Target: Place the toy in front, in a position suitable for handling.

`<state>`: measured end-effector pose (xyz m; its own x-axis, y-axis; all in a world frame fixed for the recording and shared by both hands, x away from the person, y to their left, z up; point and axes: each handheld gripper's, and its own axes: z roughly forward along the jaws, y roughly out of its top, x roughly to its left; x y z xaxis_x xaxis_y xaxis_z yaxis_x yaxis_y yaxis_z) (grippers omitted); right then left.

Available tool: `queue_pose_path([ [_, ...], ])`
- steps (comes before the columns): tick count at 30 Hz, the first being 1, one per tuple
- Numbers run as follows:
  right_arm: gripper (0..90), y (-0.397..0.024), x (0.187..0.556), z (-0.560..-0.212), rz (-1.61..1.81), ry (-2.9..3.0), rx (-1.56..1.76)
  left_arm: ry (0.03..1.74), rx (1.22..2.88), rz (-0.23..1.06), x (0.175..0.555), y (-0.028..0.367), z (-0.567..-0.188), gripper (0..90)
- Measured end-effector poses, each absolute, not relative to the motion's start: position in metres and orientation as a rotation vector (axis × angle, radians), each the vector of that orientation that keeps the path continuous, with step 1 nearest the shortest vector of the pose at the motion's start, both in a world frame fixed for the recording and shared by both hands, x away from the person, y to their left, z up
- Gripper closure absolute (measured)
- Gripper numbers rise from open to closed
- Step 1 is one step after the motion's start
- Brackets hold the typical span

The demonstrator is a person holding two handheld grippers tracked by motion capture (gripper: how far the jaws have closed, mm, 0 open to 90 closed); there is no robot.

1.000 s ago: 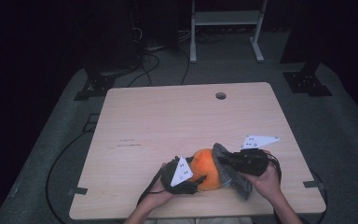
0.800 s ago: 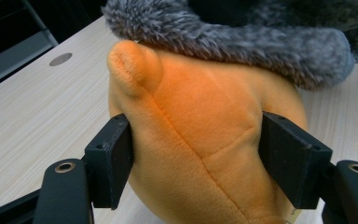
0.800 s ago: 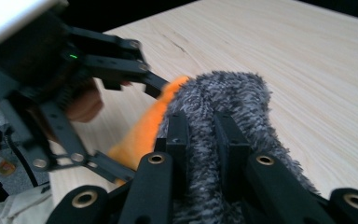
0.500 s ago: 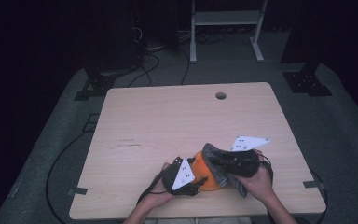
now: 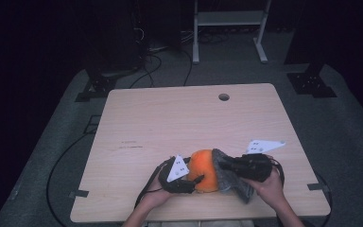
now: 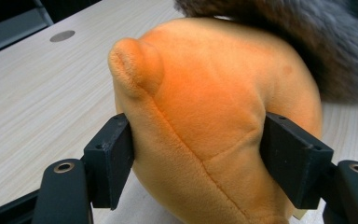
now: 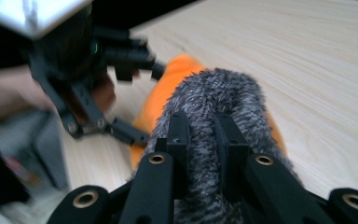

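An orange plush toy [image 5: 203, 169] lies near the table's front edge. My left gripper [image 5: 196, 182] is shut on it. In the left gripper view both black pads press into the sides of the plush toy [image 6: 205, 107]. A grey fuzzy fabric piece [image 5: 229, 177] drapes over the toy's right side, and its pile shows at the top right of the left gripper view [image 6: 298, 42]. My right gripper [image 7: 205, 135] is shut on a fold of this grey fabric [image 7: 214, 93], with the orange toy [image 7: 179, 70] beneath it and the left gripper [image 7: 121, 60] beyond.
The wooden table [image 5: 170, 123] has a round cable hole [image 5: 224, 97] at its back. Both hands sit at the front edge. Black cables [image 5: 71, 156] trail over the floor at the left, and a white frame [image 5: 227, 28] and black stands are behind the table.
The right gripper nudged left with the grey fabric, then came back right, so the fabric sits a little differently over the toy. The left gripper and toy stayed put.
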<state>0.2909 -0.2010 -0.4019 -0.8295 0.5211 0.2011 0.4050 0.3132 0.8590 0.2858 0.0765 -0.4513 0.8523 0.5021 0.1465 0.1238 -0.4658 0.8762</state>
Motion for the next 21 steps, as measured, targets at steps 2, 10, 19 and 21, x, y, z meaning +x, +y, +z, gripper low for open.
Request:
queue_pose_path([
  [2,77.4,-0.192,0.29,-0.405,1.463,2.475,0.837,0.468,2.038,0.469,0.287,0.078,-0.451,29.0],
  [10,77.2,-0.21,0.297,-0.416,1.422,2.449,0.959,0.549,2.016,0.382,0.296,0.089,-0.453,27.5],
  [19,75.9,-0.196,0.292,-0.417,1.401,2.452,0.87,0.503,1.931,0.482,0.294,0.089,-0.435,27.2],
  [21,75.8,-0.195,0.291,-0.417,1.38,2.452,0.857,0.526,1.926,0.476,0.296,0.088,-0.443,30.4],
])
